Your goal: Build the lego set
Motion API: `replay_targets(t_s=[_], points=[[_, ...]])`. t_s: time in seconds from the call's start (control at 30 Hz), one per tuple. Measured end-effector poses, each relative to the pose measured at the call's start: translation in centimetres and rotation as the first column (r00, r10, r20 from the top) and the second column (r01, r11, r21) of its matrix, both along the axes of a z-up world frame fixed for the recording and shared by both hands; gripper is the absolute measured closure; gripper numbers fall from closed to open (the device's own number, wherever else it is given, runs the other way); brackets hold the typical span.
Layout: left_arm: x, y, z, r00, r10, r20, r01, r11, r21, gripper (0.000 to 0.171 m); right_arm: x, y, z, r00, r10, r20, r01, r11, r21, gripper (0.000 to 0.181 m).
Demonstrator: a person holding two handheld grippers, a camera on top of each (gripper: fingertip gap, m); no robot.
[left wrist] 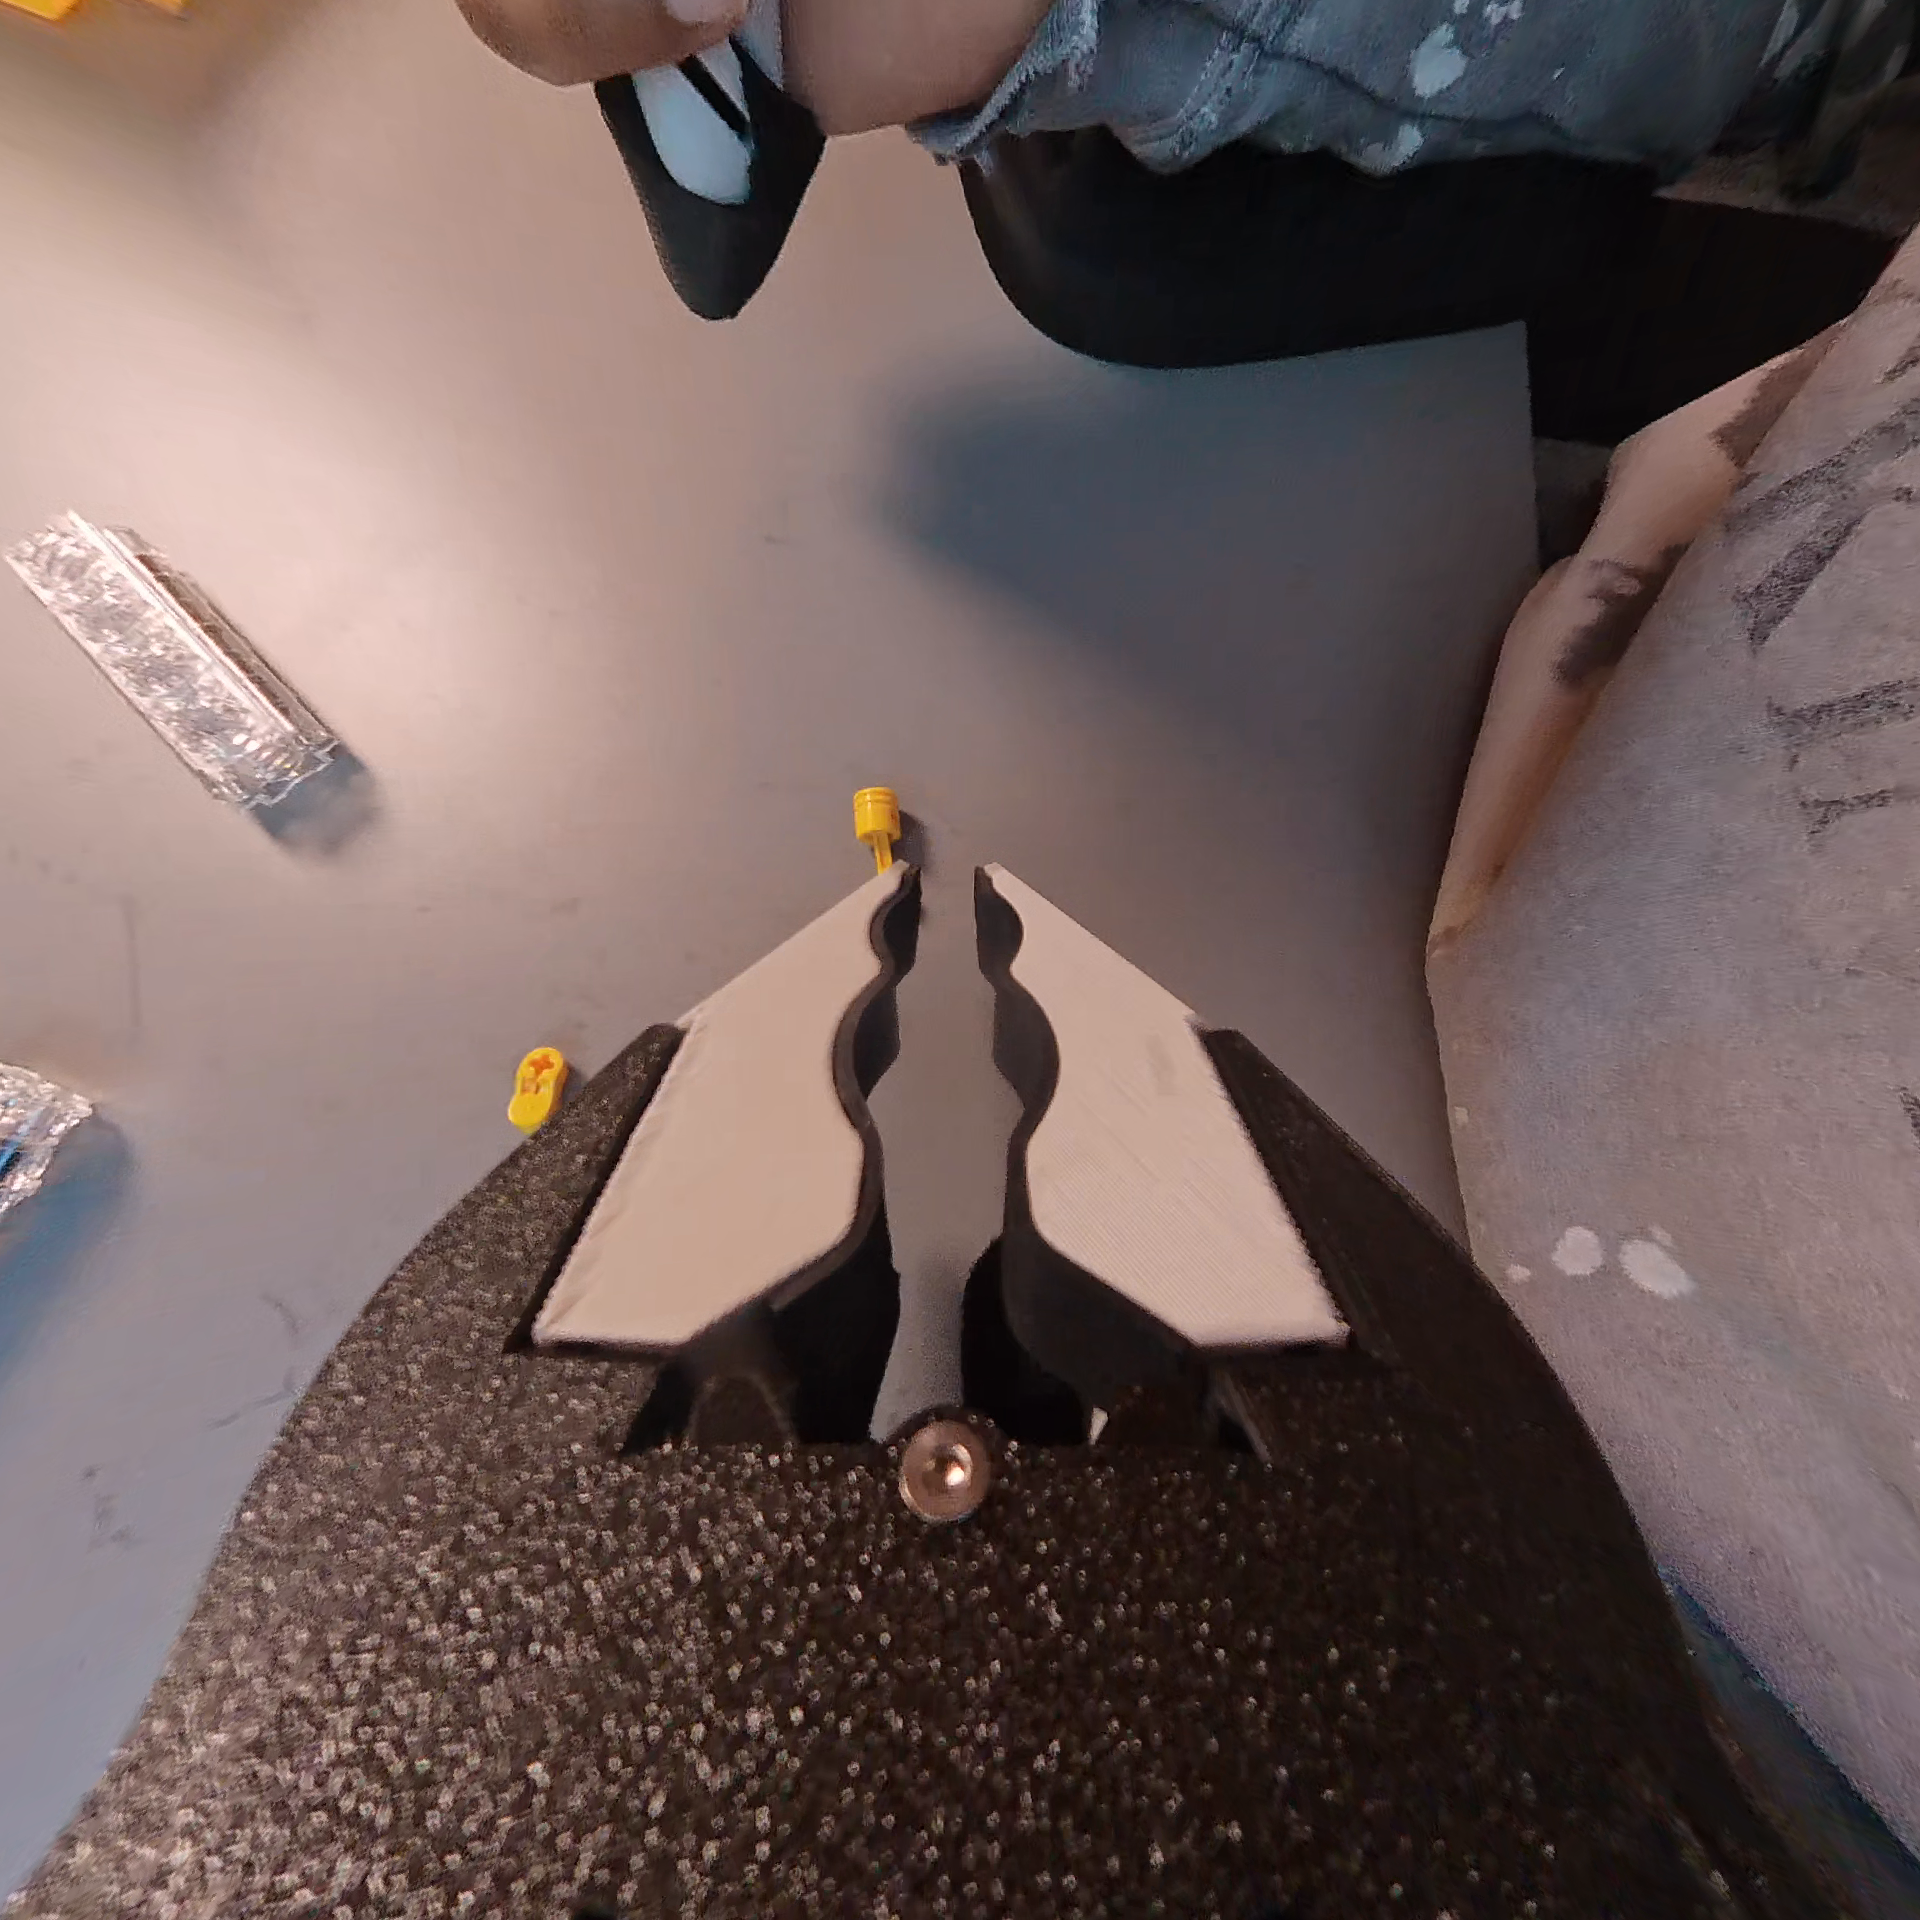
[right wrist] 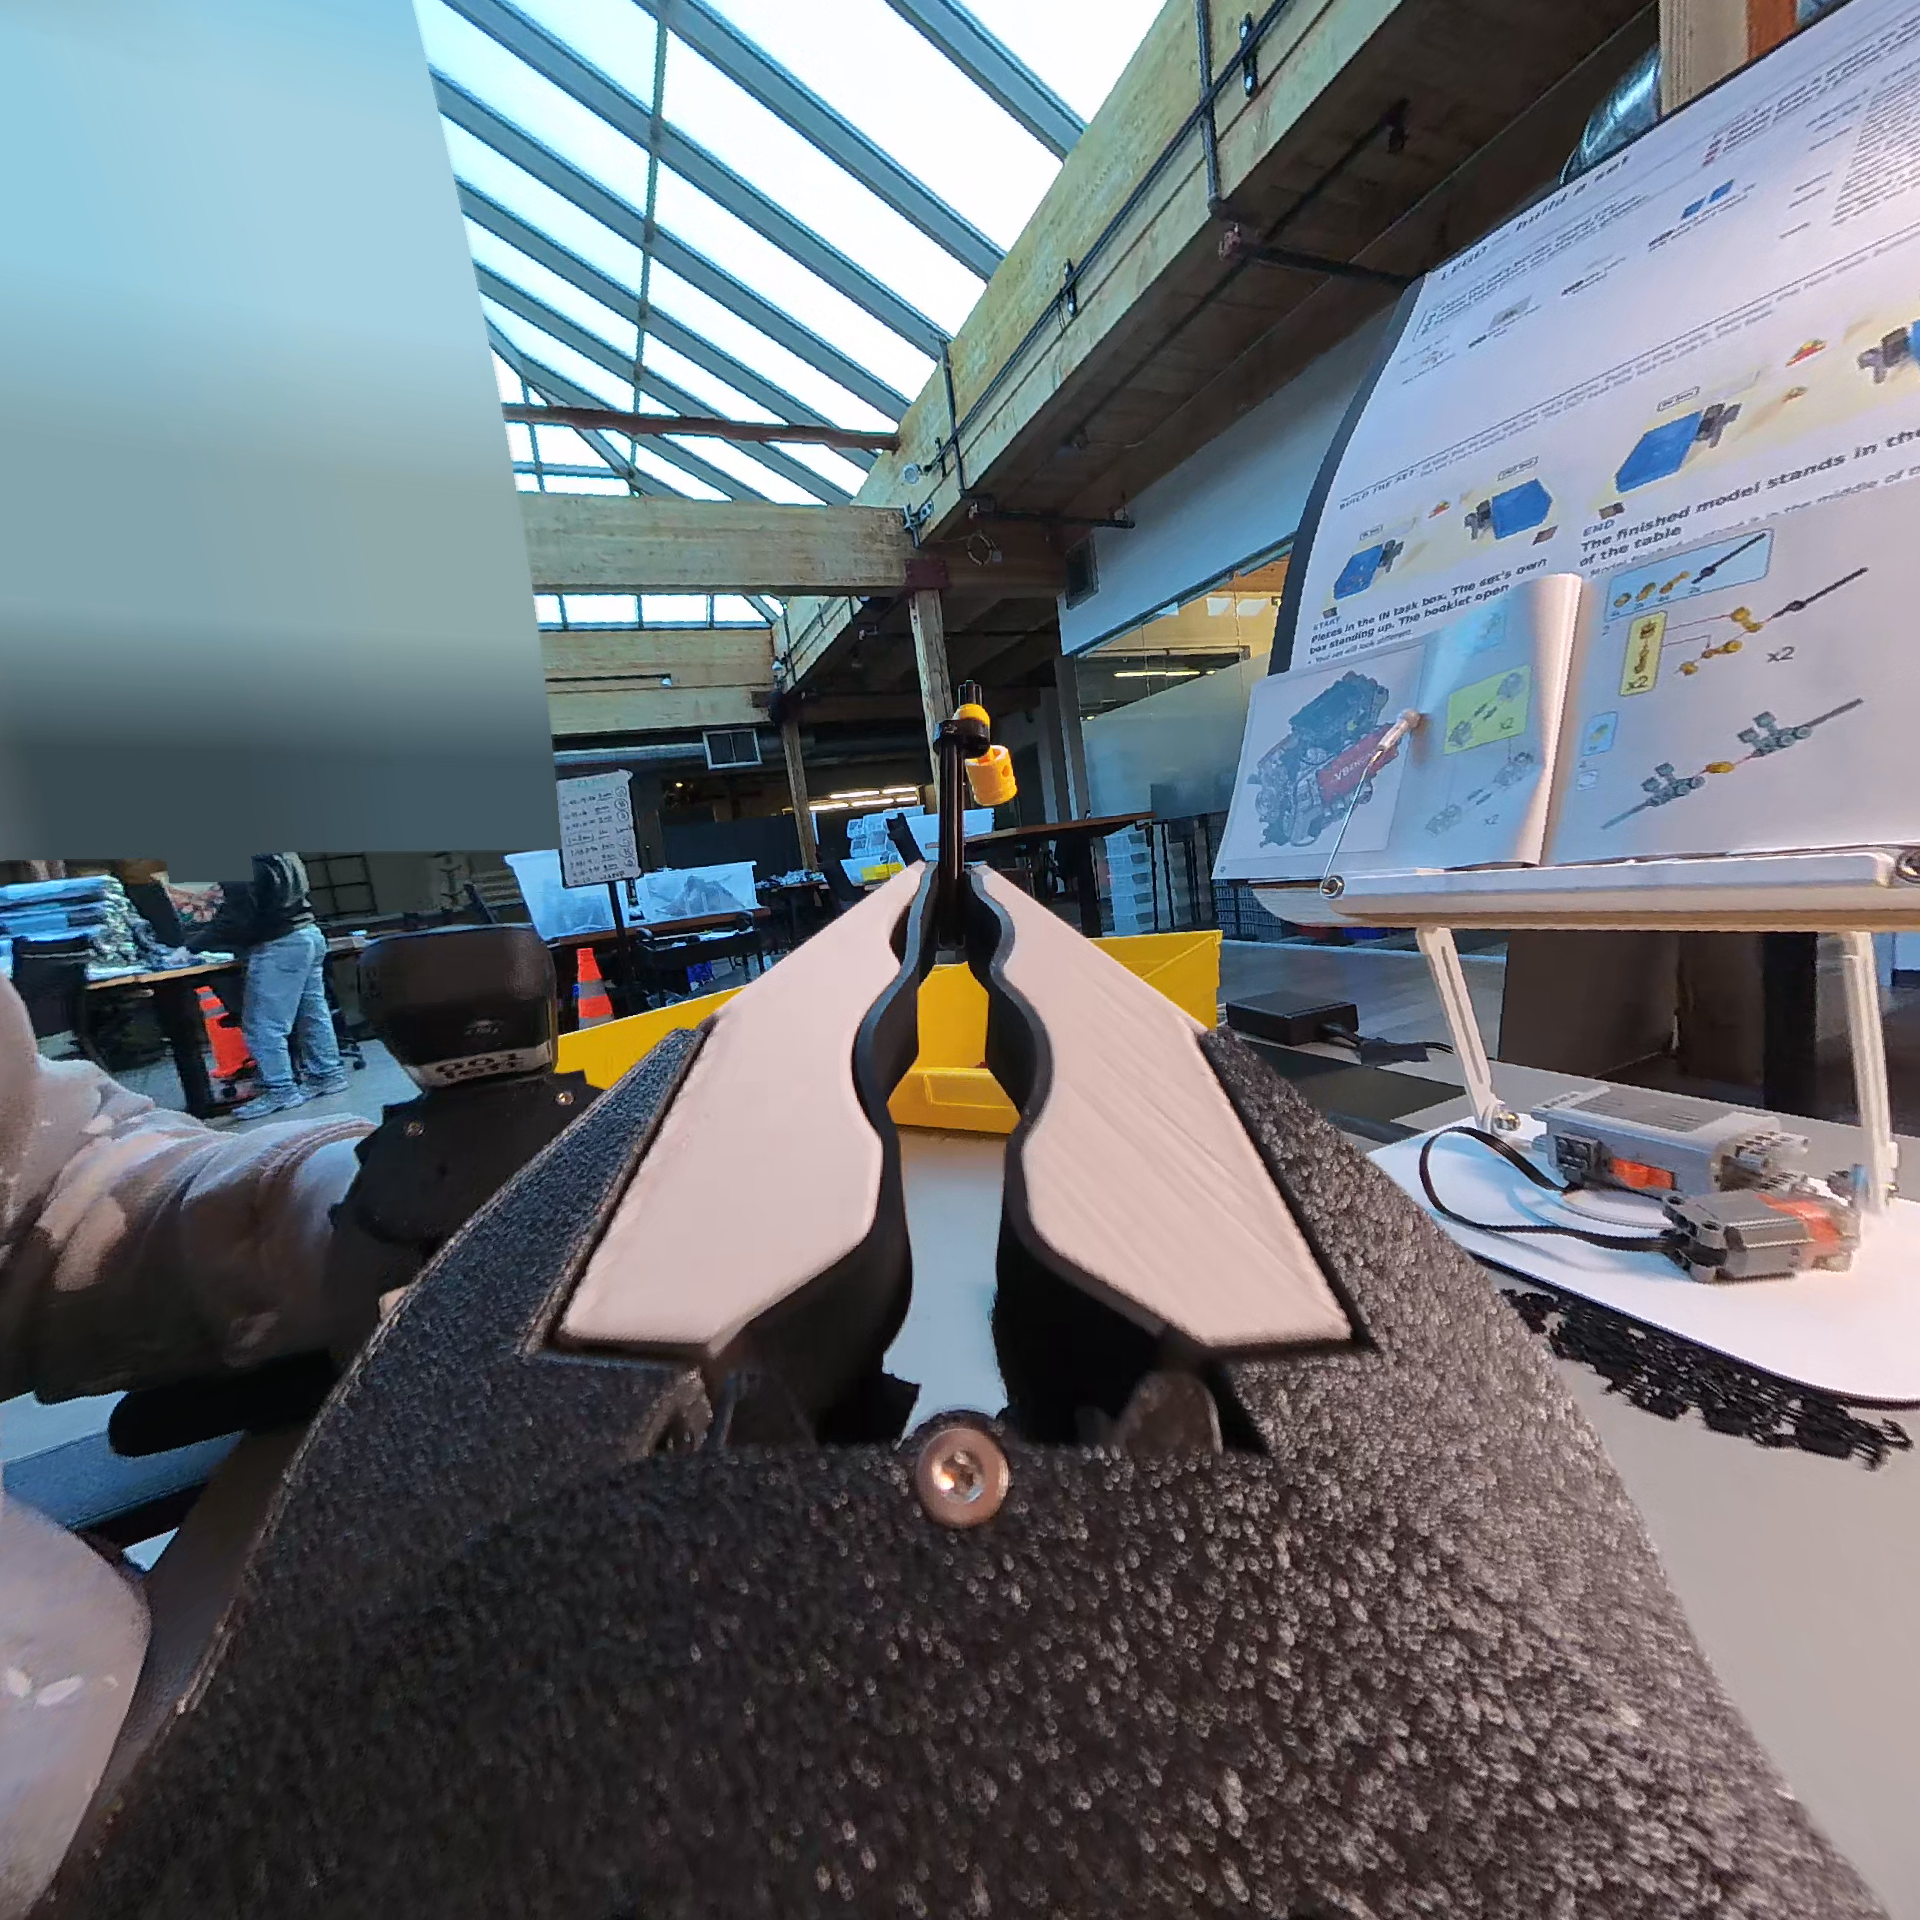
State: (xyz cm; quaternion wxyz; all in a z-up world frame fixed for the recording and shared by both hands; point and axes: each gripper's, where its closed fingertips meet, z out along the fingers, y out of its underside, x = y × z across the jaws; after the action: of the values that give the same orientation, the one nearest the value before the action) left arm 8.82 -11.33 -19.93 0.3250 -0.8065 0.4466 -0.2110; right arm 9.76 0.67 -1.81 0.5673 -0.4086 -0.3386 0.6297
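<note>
left tongs (left wrist: 947, 878) released, low over worktop (left wrist: 623, 520), yellow pin (left wrist: 875, 823) just beside tip. right tongs (right wrist: 954, 883) clenched on black axle (right wrist: 952, 821) with yellow bushes, raised. risk: thin axle pivoting in grip.

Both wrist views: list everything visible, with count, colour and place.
Small pegs: two, yellow, on grey table by left fingertips.
Clear bags: two, table's left side.
Axle: one, black, carrying yellow pieces, upright in right gripper.
Bin: one, yellow, behind right gripper.
Booklet: one, open on white stand.
Motor units: two, grey-orange, on stand's base.
Left gripper: slightly open, empty.
Right gripper: shut on axle.
</note>
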Motion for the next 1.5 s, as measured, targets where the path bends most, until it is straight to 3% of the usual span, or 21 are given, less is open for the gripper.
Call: replay_targets(t_s=[0.37, 0.57, 0.7, 0.83, 0.93, 1.03, 1.23, 1.5], points=[[0.1, 1.7, -2.1, 0.983, 0.019, -0.181, -0.01, 0.999, 0.051, 0.165, 0.0, -0.3, 0.1, 1.0, 0.011, 0.008, -0.012, 1.0, 0.012, 0.177], [-0.5, 2.6, -1.6, 0.987, 0.011, -0.159, -0.008, 1.0, 0.018, 0.168, 0.1, -0.3, 0.2, 1.0, 0.019, 0.005, -0.019, 1.0, 0.014, 0.177], [-2.0, 4.5, 4.1, 0.989, 0.083, 0.124, -0.079, 0.996, -0.035, 0.169, 0.2, -0.3, 0.2, 1.0, 0.022, 0.003, -0.022, 1.0, 0.016, 0.177], [-3.7, 6.3, 13.2, 0.907, 0.114, 0.405, -0.105, 0.993, -0.043, 0.169, -0.1, -0.7, 0.1, 0.999, 0.042, 0.006, -0.042, 0.999, 0.021, 0.177], [-4.0, 7.2, 18.8, 0.856, 0.098, 0.508, -0.084, 0.995, -0.05, 0.169, -0.6, -1.5, -0.2, 0.998, 0.054, 0.015, -0.055, 0.998, 0.032, 0.177], [-3.4, 8.0, 22.2, 0.821, 0.111, 0.56, -0.062, 0.992, -0.107, 0.169, -1.1, -2.5, -0.3, 0.997, 0.074, 0.02, -0.075, 0.996, 0.039, 0.177], [-1.9, 9.3, 22.8, 0.81, 0.185, 0.557, -0.042, 0.965, -0.259, 0.169, -1.4, -3.6, -0.2, 0.996, 0.083, 0.019, -0.084, 0.995, 0.049, 0.177], [-1.0, 9.8, 22.2, 0.836, 0.204, 0.51, -0.047, 0.952, -0.303, 0.169, -1.0, -3.3, 0.3, 0.997, 0.073, 0.014, -0.074, 0.996, 0.056, 0.177]])
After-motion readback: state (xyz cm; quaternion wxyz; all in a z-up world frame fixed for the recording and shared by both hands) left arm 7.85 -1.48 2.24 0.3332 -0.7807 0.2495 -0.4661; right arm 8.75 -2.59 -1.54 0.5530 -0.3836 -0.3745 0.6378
